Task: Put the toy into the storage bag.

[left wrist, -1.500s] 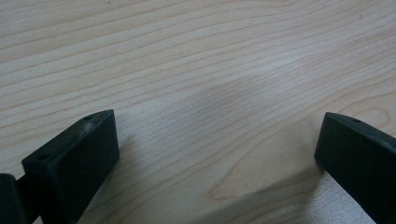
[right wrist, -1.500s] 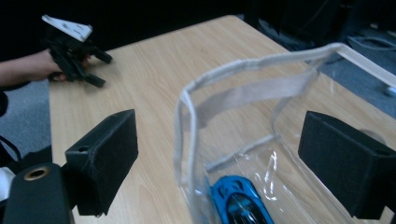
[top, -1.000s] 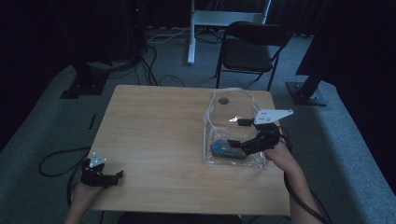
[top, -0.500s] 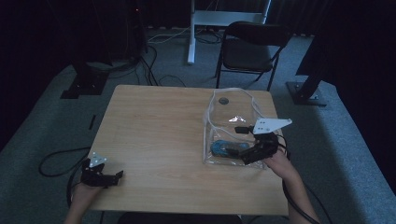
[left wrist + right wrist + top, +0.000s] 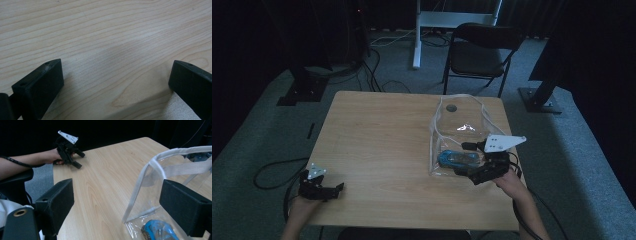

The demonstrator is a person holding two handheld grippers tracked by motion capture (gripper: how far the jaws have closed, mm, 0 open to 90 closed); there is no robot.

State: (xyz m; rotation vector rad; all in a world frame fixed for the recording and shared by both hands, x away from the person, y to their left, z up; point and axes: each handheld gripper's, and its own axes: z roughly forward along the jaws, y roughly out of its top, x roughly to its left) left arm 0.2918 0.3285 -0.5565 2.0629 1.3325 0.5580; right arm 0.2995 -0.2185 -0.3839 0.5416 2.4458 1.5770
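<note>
So the right gripper (image 5: pixel 470 176) sits in the lower right of the high view, jaws spread apart, right at the near edge of a clear plastic pouch (image 5: pixel 459 131) with nothing pinched between them. The pouch lies on the right half of the wooden table (image 5: pixel 377 135), mouth end toward the top of the frame, with a pale fabric trim running round it and a dark round spot near its far end. Inside, at the end closest to the person, there's a blue toy car (image 5: pixel 458 158), lying flat and crosswise, just beside the gripper's tips. Whether the tips actually touch the plastic is hard to call from up there.

From the right gripper view the two black jaws are wide open, one in the lower left over bare wood, the other at the right edge in front of the pouch's (image 5: pixel 160 185) see-through wall. The car (image 5: pixel 158 232) peeks out at the bottom of the frame, between them but still behind the plastic.

Over at the lower left of the high view, the left gripper (image 5: pixel 337 188) rests low at the table's near left corner, well apart from the pouch. Its own view has both jaws parted over bare wood grain, holding nothing. It also turns up in the upper left of the right gripper view (image 5: pixel 79 160), held in a hand (image 5: pixel 53 156) by the table edge.
</note>
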